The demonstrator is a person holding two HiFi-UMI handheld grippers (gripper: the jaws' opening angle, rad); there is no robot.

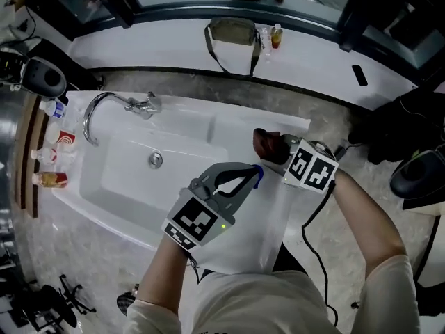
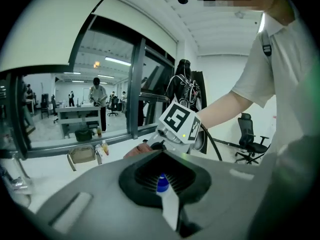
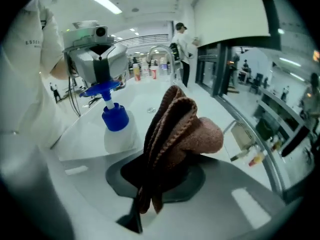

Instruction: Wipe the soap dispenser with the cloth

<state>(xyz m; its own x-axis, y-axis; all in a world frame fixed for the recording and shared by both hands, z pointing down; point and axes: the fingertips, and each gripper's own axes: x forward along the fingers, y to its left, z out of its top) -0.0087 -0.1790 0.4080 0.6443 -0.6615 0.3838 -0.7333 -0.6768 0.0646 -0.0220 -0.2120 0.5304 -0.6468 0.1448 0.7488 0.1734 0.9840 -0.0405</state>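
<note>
Holds the soap dispenser (image 3: 116, 129) by its blue pump (image 3: 104, 88) in the left gripper (image 2: 161, 184), jaws closed on it; pinches a folded brown cloth (image 3: 176, 129) tight in the right gripper (image 1: 277, 149), close beside.

Head view: white rectangular sink basin (image 1: 132, 179) sits mid-left in the white worktop (image 1: 236, 127), curved chrome tap (image 1: 104, 106) at its upper-left rim. Row of small plastic bottles (image 1: 52, 158) at far-left edge. Tan strap bag (image 1: 233, 32) top centre. Left tongs (image 1: 249, 176) at centre, right of the basin, clamped on the white plastic soap dispenser (image 3: 115, 126) by its pump. Right tongs (image 1: 277, 148) just upper-right, clamped on the folded brown cloth (image 1: 264, 143). Cloth beside dispenser, gap between.
</note>
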